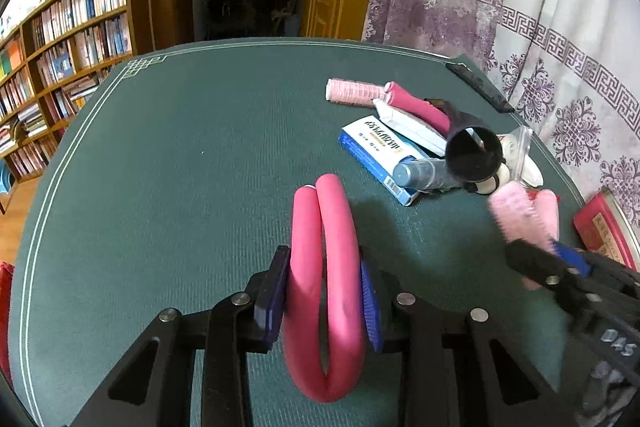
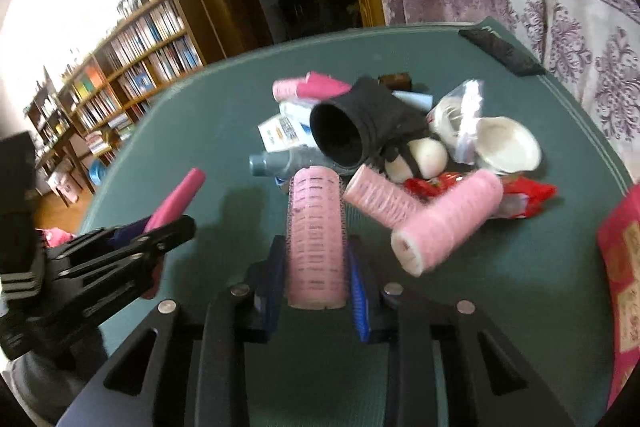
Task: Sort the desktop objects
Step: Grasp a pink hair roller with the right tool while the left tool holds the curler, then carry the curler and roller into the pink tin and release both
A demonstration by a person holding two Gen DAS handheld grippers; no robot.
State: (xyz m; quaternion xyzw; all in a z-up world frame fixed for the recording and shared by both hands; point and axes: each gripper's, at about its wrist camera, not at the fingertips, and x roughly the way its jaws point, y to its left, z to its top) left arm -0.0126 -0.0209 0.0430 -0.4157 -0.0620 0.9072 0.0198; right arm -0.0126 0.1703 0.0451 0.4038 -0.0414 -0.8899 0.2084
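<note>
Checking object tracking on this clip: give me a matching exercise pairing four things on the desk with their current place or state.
Things:
1. folded pink foam rod
2. pale pink velcro roller
3. black cup
4. blue-and-white box

States:
A. lying on its side, mouth toward the camera
B. clamped in the right gripper
C. flat on the green mat, under a grey bottle
D. clamped in the left gripper

Pairs: 1-D, 2-B, 3-A, 4-C
</note>
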